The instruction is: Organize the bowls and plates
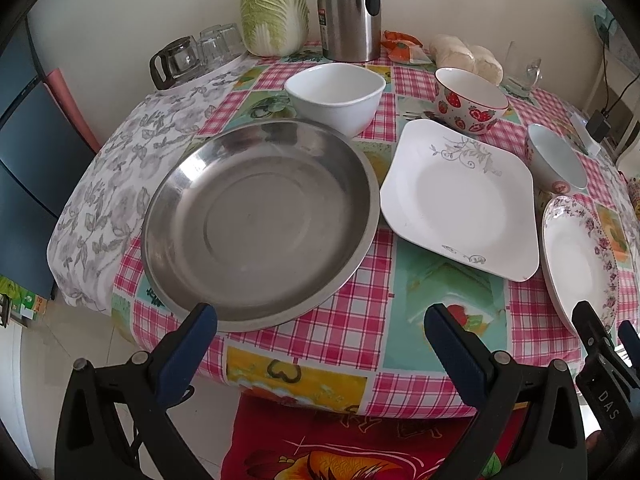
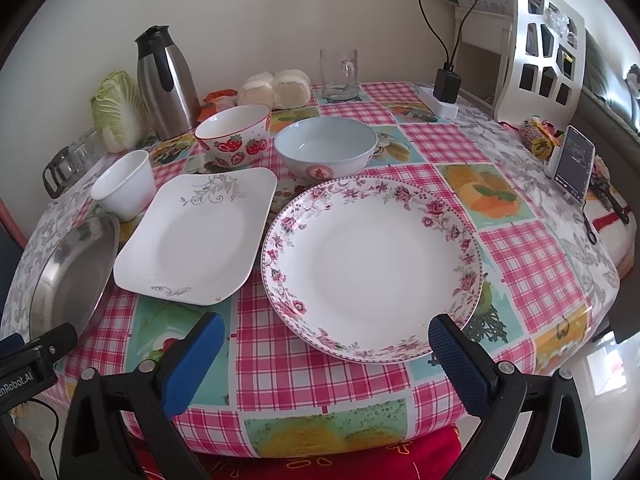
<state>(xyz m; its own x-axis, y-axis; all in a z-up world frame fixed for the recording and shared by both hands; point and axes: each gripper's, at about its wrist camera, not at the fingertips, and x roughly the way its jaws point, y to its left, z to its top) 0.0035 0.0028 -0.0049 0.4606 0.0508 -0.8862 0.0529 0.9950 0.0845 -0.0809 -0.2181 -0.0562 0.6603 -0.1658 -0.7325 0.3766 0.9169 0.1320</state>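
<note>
Desk (image 2: pixel 516 248): round, under a checked pink cloth with fruit panels; carries all the dishes.
Steel pan (image 1: pixel 260 220): round, empty, flat near the desk's front edge; landmark for the rest.
Square plate (image 1: pixel 460 200): white with grey scrollwork, just right of the steel pan, flat, empty.
Floral plate (image 2: pixel 372 264): round, pink flower rim, right of the square plate, far side from the steel pan.
Thermos (image 1: pixel 350 8): steel with black handle, upright at the wall, well behind the steel pan.
Cabbage (image 1: pixel 274 12): beside the thermos, behind the steel pan.
White bowl (image 1: pixel 336 96): upright, empty, just behind the steel pan's far rim.
Blue bowl (image 2: pixel 326 148): behind the floral plate, well apart from the steel pan.
Strawberry bowl (image 1: pixel 470 100): behind the square plate, right of the white bowl.
Left tongs (image 1: pixel 320 320): wide apart, empty, at the steel pan's near rim.
Right tongs (image 2: pixel 326 330): wide apart, empty, at the floral plate's near rim.
</note>
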